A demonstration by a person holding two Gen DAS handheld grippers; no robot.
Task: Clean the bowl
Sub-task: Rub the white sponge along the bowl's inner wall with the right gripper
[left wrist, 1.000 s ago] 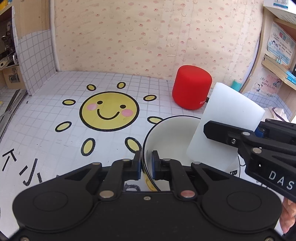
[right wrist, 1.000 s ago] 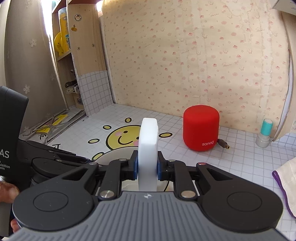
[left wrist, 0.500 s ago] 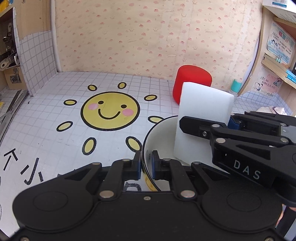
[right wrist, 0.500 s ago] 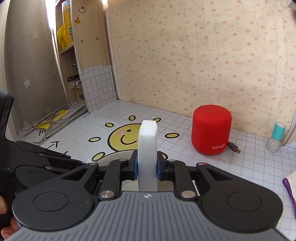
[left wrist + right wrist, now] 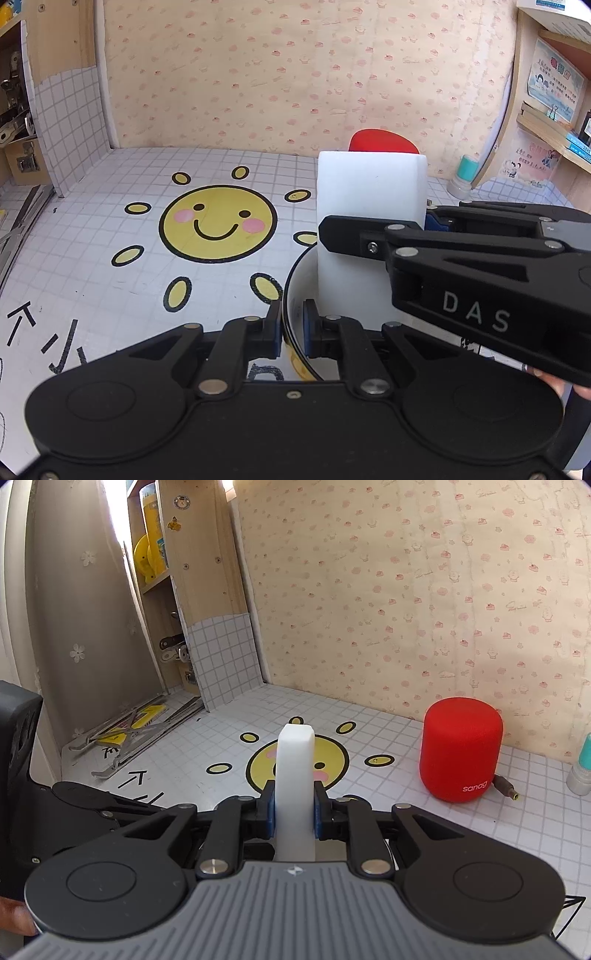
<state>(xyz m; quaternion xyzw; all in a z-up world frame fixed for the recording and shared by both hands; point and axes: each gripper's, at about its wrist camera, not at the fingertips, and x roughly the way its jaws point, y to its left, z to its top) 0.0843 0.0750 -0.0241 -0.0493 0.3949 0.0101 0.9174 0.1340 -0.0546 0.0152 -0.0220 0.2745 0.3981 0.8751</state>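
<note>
Left gripper pinches the white bowl's rim; right gripper clamps a white sponge block standing inside it

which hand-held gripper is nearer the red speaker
Right. The right hand-held gripper, shut on the white sponge, sits over the bowl, closer to the red speaker. The left hand-held gripper clamps the bowl's near rim, farther away.

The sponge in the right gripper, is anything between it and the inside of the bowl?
Nothing visible blocks it. The white sponge, clamped in the right gripper, already dips behind the bowl's near rim, which the left gripper pinches. The red speaker stands apart, behind.
</note>
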